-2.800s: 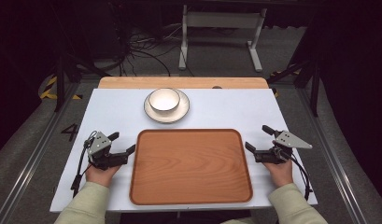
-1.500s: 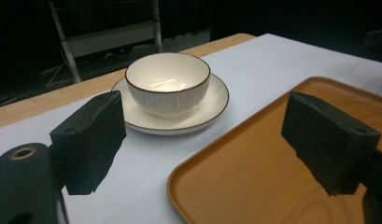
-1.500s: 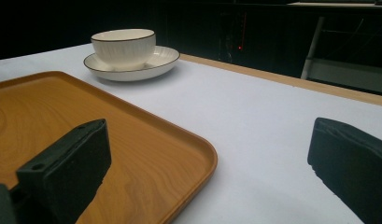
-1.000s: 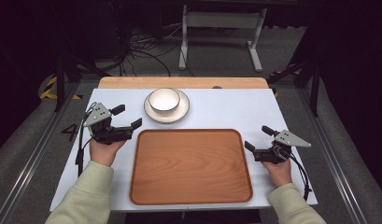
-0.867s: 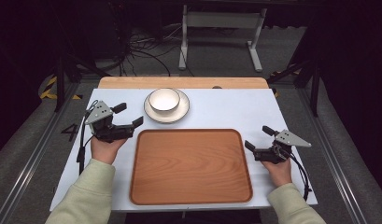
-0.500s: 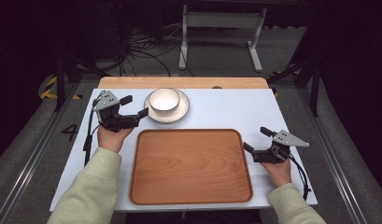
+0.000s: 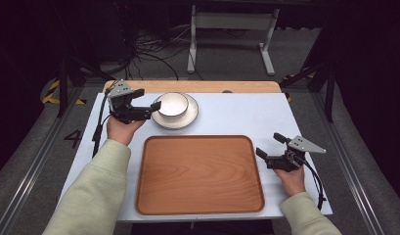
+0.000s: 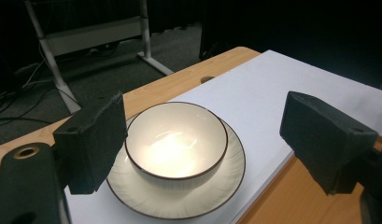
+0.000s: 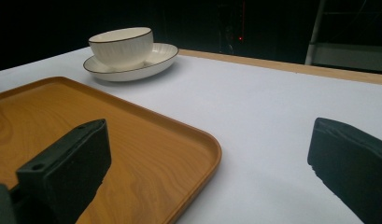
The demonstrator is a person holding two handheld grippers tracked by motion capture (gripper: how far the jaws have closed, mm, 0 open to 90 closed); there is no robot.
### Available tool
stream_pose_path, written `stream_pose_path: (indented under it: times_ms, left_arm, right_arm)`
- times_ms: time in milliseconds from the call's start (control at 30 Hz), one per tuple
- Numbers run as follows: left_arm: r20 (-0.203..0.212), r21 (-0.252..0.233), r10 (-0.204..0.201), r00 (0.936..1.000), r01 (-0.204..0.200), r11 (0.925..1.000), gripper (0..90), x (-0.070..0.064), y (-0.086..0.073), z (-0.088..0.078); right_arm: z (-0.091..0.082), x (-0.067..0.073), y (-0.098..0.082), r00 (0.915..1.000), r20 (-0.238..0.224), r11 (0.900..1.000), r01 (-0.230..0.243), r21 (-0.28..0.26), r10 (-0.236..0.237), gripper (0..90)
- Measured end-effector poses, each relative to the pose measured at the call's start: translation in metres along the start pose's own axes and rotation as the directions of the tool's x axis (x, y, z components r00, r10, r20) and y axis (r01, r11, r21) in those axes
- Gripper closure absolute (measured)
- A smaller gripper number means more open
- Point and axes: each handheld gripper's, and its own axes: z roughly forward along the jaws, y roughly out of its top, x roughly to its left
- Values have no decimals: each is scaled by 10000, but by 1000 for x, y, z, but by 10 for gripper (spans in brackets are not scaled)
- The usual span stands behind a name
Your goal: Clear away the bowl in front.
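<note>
A white bowl [image 7: 172, 104] with a dark rim sits on a white plate [image 7: 180, 119] at the back of the table, left of centre. My left gripper [image 7: 147, 99] is open at the bowl's left side, its jaws spread on either side of the bowl [image 8: 175, 142] and plate [image 8: 179, 205] without touching them. A wooden tray [image 7: 200, 174] lies in front, with nothing on it. At the tray's right edge my right gripper [image 7: 267, 145] stands open, holding nothing. From there the tray [image 9: 86, 140] shows near and the bowl [image 9: 121, 46] far off.
A white mat [image 7: 241, 115] covers the table, with a strip of bare wood [image 7: 236, 86] along the back edge. Behind the table a metal stand [image 7: 232, 22] and cables [image 7: 148, 49] lie on the floor. The mat right of the plate is bare.
My left gripper has moved from the tray's left side away from the person and rightward, up to the bowl. The right gripper has stayed in place.
</note>
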Motion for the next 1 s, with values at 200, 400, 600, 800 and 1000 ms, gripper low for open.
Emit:
stream_pose_path:
  times_ms: [200,400,600,800,1000]
  left_arm:
    - [-26,236,300,9995,-300,9993,154,0,10,14]
    - [102,603,437,9990,-442,9972,148,1,19,32]
    - [293,852,564,9980,-587,9946,145,0,25,44]
    - [438,1556,655,9969,-716,9852,158,4,28,54]
    - [1117,2667,141,9936,-437,9628,180,11,29,68]
  right_arm:
    - [-1,-1,0,10000,35,10000,-7,16,7,1]
    - [0,-1,0,9998,18,9998,-174,40,174,1]
    - [0,-1,0,9999,53,9999,-135,21,135,1]
    - [0,-1,0,9998,205,9995,67,293,-74,2]
    - [2,4,0,9995,200,9966,242,788,-258,27]
